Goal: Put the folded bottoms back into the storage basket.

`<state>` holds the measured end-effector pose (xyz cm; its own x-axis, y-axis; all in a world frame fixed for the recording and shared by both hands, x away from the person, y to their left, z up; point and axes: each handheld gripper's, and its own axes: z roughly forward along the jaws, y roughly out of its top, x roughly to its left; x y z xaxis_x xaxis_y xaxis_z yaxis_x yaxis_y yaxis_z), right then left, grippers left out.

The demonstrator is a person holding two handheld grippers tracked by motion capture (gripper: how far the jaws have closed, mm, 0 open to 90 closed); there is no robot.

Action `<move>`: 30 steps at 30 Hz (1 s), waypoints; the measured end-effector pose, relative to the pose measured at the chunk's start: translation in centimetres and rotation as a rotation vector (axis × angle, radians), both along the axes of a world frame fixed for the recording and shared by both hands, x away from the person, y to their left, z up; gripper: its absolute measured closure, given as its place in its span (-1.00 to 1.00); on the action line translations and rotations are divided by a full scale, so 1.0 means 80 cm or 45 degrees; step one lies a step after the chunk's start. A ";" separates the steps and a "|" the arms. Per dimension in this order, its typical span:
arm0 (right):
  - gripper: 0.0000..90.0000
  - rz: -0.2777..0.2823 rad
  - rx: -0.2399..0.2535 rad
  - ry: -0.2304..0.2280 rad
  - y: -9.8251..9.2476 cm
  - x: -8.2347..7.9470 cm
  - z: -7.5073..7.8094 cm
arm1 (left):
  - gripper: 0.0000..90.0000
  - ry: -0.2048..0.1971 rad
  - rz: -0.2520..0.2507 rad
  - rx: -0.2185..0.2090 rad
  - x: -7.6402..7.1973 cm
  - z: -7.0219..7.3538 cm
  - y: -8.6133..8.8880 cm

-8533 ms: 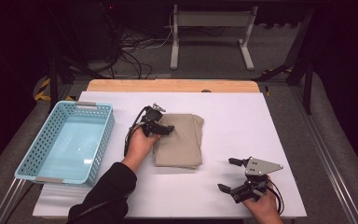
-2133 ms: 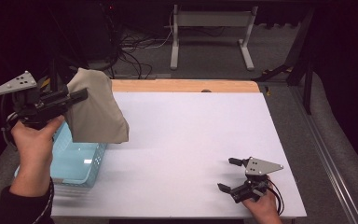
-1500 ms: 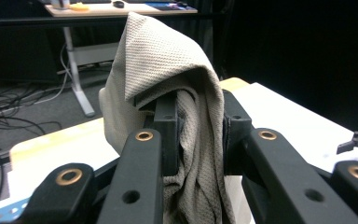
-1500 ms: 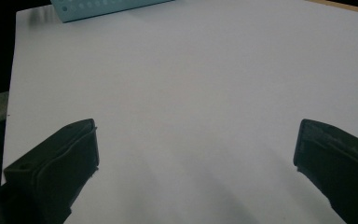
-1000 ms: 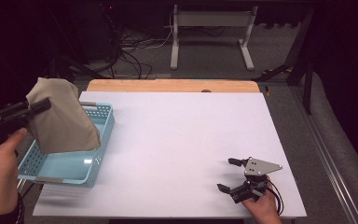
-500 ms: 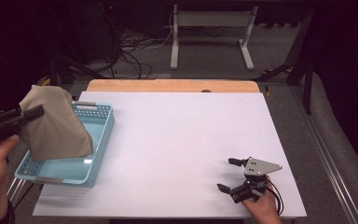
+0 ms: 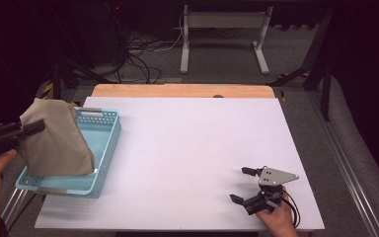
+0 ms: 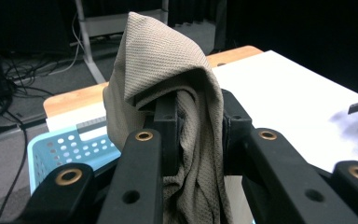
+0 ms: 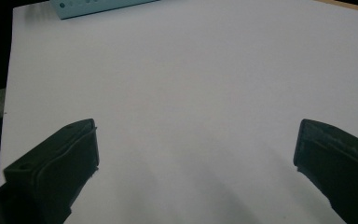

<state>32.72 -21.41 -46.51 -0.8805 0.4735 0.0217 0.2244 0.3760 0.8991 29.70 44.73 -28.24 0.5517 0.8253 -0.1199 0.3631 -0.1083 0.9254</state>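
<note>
Left gripper view: beige mesh-knit cloth [image 8: 168,70] bunched, draped, clamped by left hand-held gripper [image 8: 198,126]; right hand-held gripper [image 9: 196,154] agape.

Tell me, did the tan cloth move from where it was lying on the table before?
Yes. The tan cloth left the middle of the white table and now hangs over the blue basket at the table's left edge, held by the left gripper.

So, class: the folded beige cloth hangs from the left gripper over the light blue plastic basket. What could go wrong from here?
1. The folded beige cloth hangs over the light blue plastic basket's left side, so it might drape over the rim if released.
2. The left gripper pinches only a bunched fold, so the cloth may unfold or slip.
</note>
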 end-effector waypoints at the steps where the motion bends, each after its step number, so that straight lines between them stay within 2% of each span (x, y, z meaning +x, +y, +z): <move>1: -0.99 0.000 0.000 0.000 0.000 0.000 0.000 | 0.64 0.010 -0.004 0.005 -0.001 -0.001 0.001; 15: -0.99 -0.003 -0.002 0.005 0.000 0.000 0.000 | 0.64 0.110 -0.039 0.040 0.002 -0.023 0.008; 24: -0.99 -0.001 -0.005 0.005 0.001 0.000 0.000 | 0.64 0.160 -0.047 0.028 0.008 -0.043 0.009; 27: -0.99 0.000 -0.006 0.005 0.001 0.000 0.000 | 0.64 0.184 -0.049 0.007 0.014 -0.054 0.011; 30: -0.99 0.000 -0.008 0.005 0.001 0.000 -0.001 | 0.64 0.210 -0.048 0.013 0.021 -0.064 0.009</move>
